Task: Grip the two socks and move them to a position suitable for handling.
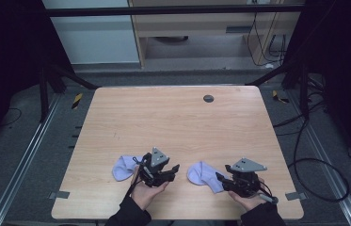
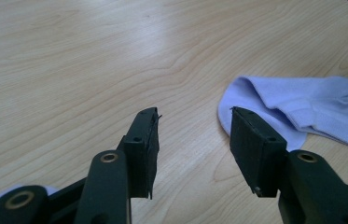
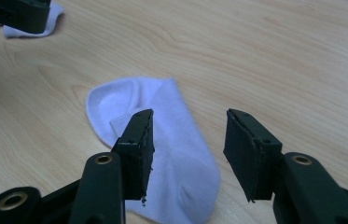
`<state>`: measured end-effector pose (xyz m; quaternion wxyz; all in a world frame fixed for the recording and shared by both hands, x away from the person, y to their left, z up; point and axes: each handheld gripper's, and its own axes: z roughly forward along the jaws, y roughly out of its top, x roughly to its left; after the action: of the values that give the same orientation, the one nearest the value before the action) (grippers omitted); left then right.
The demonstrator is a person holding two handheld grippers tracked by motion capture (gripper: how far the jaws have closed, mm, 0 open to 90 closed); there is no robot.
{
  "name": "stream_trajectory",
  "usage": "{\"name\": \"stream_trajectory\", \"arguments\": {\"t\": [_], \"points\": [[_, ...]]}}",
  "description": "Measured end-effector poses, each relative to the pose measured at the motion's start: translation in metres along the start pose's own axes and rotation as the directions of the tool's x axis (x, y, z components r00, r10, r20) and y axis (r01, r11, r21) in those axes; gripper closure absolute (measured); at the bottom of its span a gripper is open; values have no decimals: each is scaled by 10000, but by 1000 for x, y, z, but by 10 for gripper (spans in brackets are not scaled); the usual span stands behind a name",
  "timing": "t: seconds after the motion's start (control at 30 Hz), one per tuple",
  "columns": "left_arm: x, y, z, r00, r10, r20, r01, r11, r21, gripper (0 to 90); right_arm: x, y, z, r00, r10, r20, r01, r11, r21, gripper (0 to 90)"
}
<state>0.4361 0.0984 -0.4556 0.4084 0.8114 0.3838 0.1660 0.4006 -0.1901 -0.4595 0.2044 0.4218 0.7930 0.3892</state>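
- Socks: two small pale-lilac knit ankle socks, flat on the light wood-grain table (image 1: 173, 122), lower part of the high view; left sock (image 1: 123, 167) lower centre-left, right sock (image 1: 204, 175) lower centre-right.
- Right gripper (image 3: 188, 140): jaws moderately wide, nothing clamped. Right sock (image 3: 162, 140) lies under and ahead of it, long axis diagonal from upper left to lower right of that view, left jaw over the fabric. Nearest arm for this sock.
- Left gripper (image 2: 195, 140): jaws apart, empty, bare wood between them. It points at the right sock (image 2: 297, 109), right of centre; left sock sits behind it at bottom-left corner.
- Count: two socks, two grippers, one table.
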Motion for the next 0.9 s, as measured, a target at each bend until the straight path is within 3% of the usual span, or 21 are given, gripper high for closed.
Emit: {"name": "stream_trajectory", "arguments": {"t": [0.53,0.73,0.9], "points": [[-23,-4,37,9990,167,407,-194,9976,670,539,9,-18,9,9988,-109,-478,143,9973,726,573],[-29,-4,45,9991,231,343,-259,9962,833,549,11,-20,13,9981,-191,-581,245,9953,939,585],[-28,-6,53,9996,50,294,-83,9935,1136,583,13,-23,18,9970,-170,-756,268,9910,1313,616]]}}
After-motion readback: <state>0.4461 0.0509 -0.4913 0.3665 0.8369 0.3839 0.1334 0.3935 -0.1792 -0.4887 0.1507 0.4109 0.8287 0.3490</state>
